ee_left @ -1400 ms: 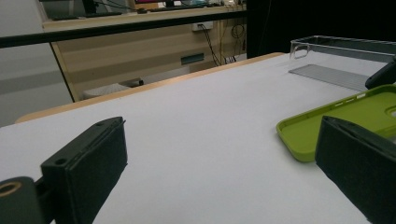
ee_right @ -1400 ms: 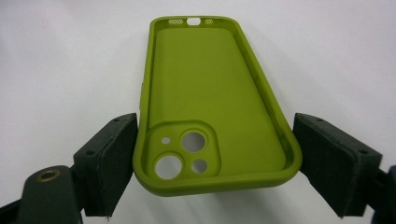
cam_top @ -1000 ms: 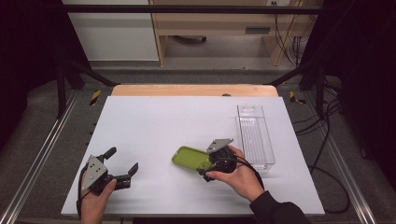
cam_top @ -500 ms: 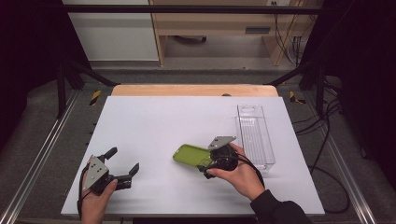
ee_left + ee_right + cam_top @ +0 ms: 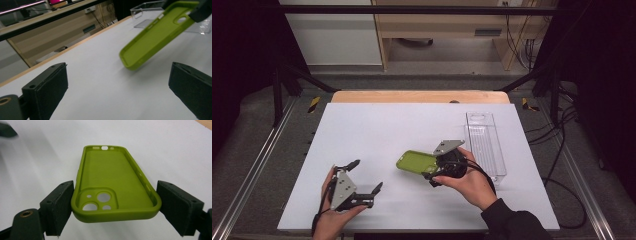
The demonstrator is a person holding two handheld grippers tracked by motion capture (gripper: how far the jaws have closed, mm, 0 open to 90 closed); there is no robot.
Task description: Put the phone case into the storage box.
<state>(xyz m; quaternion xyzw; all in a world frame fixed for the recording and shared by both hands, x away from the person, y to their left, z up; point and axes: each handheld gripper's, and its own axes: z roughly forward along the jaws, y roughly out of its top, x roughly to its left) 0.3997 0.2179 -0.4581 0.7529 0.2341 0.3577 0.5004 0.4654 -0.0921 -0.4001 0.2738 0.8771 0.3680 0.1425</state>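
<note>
White surface under dim light, wooden furniture and cables beyond. Right tool clamped across the camera end of a green phone case, pads pressing on both long edges, open side up. Case lifted off the surface, tilted, far end pointing toward the left tool, which hangs near the front edge, spread wide with nothing between its pads. Clear plastic tray just beyond the right hand. Case likely light and flexible, walls prone to bowing under squeeze; best held across the thick corners near the camera cutout, gently, or pinched at the free charging-port end for a second grip.
</note>
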